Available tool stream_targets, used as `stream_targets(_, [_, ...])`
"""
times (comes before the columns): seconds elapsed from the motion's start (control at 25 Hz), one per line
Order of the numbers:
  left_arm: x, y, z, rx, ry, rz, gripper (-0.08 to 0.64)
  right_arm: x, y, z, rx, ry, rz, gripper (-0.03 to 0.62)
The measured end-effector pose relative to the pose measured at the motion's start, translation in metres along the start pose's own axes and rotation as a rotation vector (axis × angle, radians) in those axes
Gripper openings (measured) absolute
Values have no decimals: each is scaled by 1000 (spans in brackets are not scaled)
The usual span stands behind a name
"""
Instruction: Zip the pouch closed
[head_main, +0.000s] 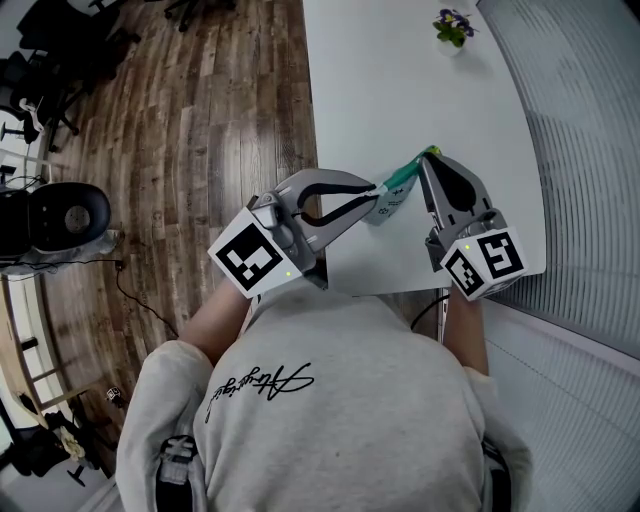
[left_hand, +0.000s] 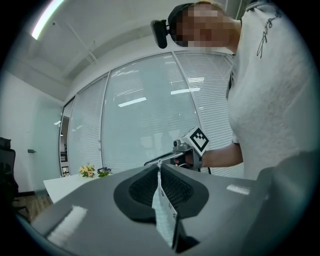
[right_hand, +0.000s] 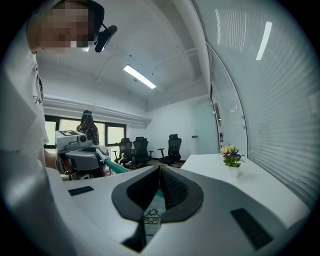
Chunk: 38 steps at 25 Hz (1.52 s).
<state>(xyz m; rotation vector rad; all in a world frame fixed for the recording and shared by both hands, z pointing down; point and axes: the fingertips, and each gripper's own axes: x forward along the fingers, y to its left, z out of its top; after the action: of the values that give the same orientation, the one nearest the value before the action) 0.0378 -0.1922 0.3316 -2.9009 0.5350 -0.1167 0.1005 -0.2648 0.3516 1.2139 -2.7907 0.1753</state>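
Your left gripper (head_main: 375, 190) is clamped on a thin pale edge of the pouch (head_main: 393, 192), jaws pressed together with the sheet pinched between them. Your right gripper (head_main: 425, 160) is pinching the pouch's other end – a corner printed with a small house-like drawing, the lettering under it too small to read. Both forearms reach out from your body and the gripper tips converge. The pouch, with its green strip, spans the gap between them over the near edge of the white bench (head_main: 400, 80). Each gripper's cube shows black-and-white square markers. Script lettering crosses your grey sweatshirt (head_main: 330, 420) – I can't read it. A small flower pot (head_main: 453, 28) stands at the far end.
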Motion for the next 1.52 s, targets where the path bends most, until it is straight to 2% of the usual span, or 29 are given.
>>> stream_targets(0.48, [1, -3, 5, -34, -21, -15, 20, -6, -11, 0, -46, 12, -56, 6])
stream_targets(1.32, [-1, -16, 14, -20, -13, -38, 18, -15, -17, -1, -77, 29, -104, 6])
stream_targets(1.52, [-5, -10, 18, -53, -45, -24, 18, -18, -34, -9, -78, 52, -156, 6])
